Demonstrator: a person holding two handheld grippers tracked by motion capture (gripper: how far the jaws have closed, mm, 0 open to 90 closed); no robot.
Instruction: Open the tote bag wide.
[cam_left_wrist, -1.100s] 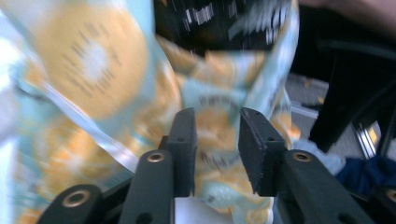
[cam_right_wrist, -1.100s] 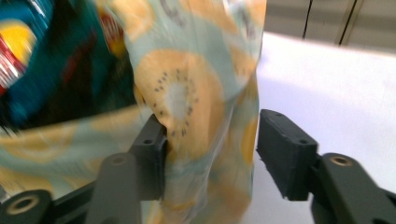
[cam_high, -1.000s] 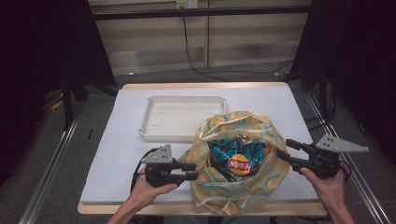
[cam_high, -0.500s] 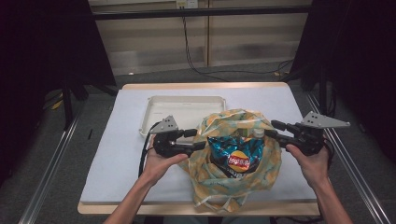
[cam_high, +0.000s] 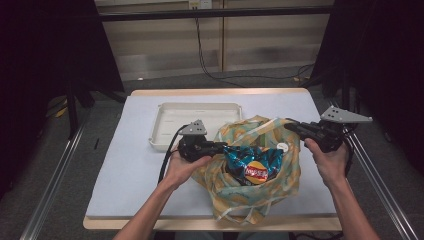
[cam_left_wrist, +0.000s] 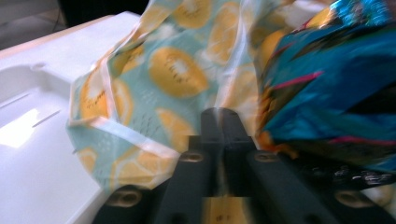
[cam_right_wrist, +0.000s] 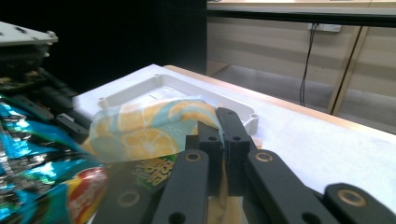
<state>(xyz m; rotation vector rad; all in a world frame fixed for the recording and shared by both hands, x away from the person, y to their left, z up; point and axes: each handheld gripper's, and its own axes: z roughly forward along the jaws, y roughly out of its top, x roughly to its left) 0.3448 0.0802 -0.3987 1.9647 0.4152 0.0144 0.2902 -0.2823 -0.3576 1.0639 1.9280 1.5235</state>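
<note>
A teal cloth bag (cam_high: 260, 202) printed with lemon slices lies on the table, and a blue chip bag (cam_high: 252, 165) sits in its open mouth. My left gripper (cam_high: 220, 146) is shut on the bag's left rim. Its jaws have just been closing, with the printed cloth (cam_left_wrist: 177, 74) pinched at their tips and the chip bag (cam_left_wrist: 336, 88) just to the right. My right gripper (cam_high: 289, 126) is shut on the bag's right rim. Its jaws have also just been closing, on a fold of cloth (cam_right_wrist: 149, 126) above the chip bag (cam_right_wrist: 42, 186).
A shallow white tray (cam_high: 170, 125) stands behind the bag toward the far left, its rim (cam_right_wrist: 140, 88) close to the pinched cloth. The pale blue table top (cam_high: 125, 170) stretches to the left. Metal rails run along both sides of the table.
Both hands have moved away from the person, toward the tray. Both grippers have closed on the bag's rim, one at each side, and the mouth now stands raised between them.
</note>
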